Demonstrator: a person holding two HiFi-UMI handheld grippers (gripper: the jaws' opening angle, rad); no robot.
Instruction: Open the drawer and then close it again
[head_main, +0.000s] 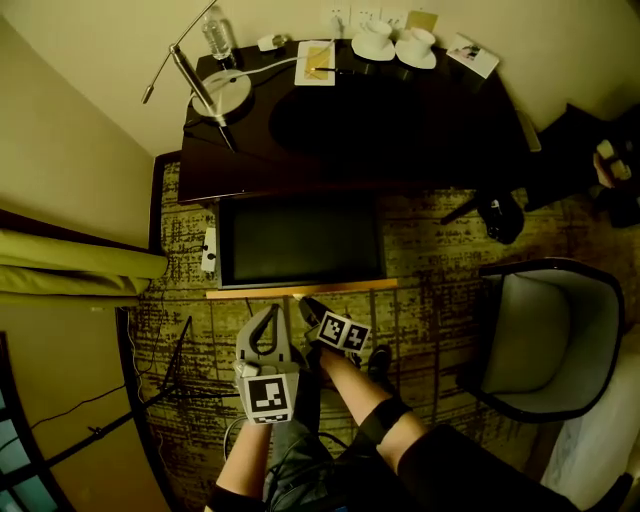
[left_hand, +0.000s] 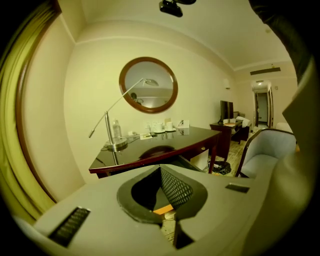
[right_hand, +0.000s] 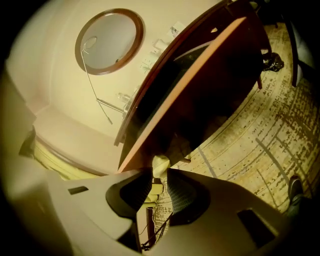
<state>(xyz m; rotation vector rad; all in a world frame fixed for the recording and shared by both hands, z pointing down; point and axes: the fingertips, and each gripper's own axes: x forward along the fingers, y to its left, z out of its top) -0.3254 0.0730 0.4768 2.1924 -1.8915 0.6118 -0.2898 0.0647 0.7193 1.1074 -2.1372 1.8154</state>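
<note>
The dark wooden desk (head_main: 400, 130) stands against the wall, and its drawer (head_main: 300, 240) is pulled out toward me. The drawer is dark inside, with a light wood front edge (head_main: 300, 291). My right gripper (head_main: 308, 306) hovers just below that edge, near its middle. Its jaws are open with a clear gap and hold nothing. In the right gripper view the front edge (right_hand: 185, 90) slants just above the right gripper (right_hand: 160, 172). My left gripper (head_main: 268, 310) is beside it, slightly further back, and is shut and empty. The left gripper (left_hand: 161, 168) points at the desk (left_hand: 165, 147).
On the desk are a lamp (head_main: 215, 90), a water bottle (head_main: 217, 35), cups (head_main: 395, 45) and papers. An armchair (head_main: 550, 335) stands to the right, with a dark bin (head_main: 503, 215) near the desk leg. Cables (head_main: 170, 370) lie on the patterned carpet to the left. A round mirror (left_hand: 148, 84) hangs on the wall.
</note>
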